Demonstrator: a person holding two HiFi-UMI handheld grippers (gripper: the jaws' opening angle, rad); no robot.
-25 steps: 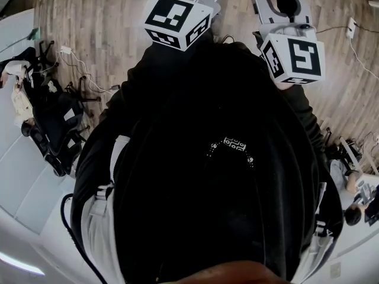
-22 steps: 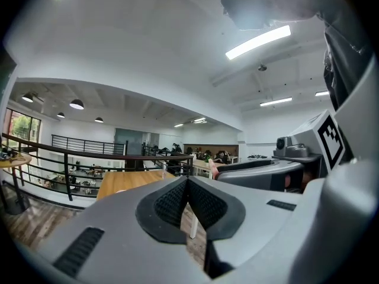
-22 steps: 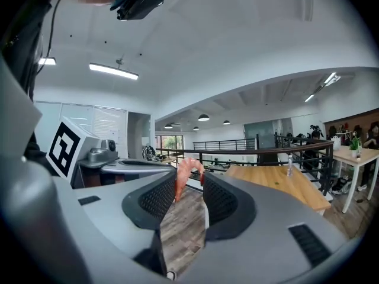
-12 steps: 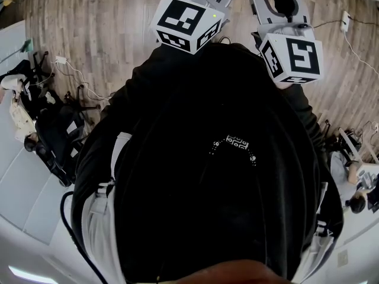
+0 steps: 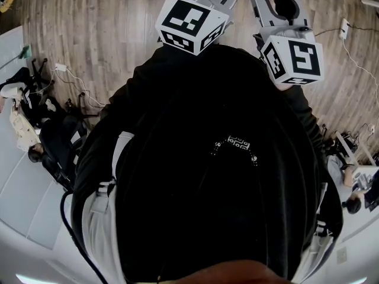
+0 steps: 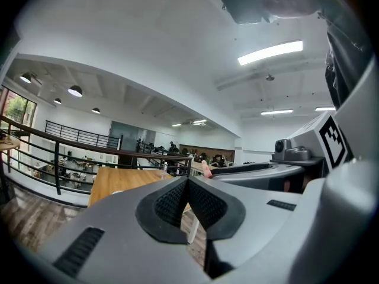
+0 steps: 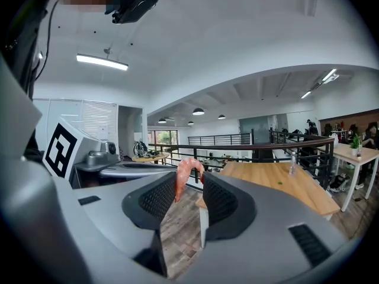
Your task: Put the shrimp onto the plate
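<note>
The right hand-held gripper is clamping the shrimp at the very tips of its jaws. The pink, curled body is arching from one ribbed pad to the other, with its tail end hanging down against the left pad. The shrimp is being carried in mid-air, above the wood-plank floor and in front of a wooden worktop, which is standing beside a dark railing. The left hand-held gripper is holding nothing, and its two black pads are meeting at their tips with nothing between them. Both hand-held grippers are pointing roughly level, side by side and close together, so each is showing at the edge of the other's view. In the head view the person's dark top is filling most of the frame. The left marker cube and the right marker cube are sticking out beyond it at the top, over the floor.
</note>
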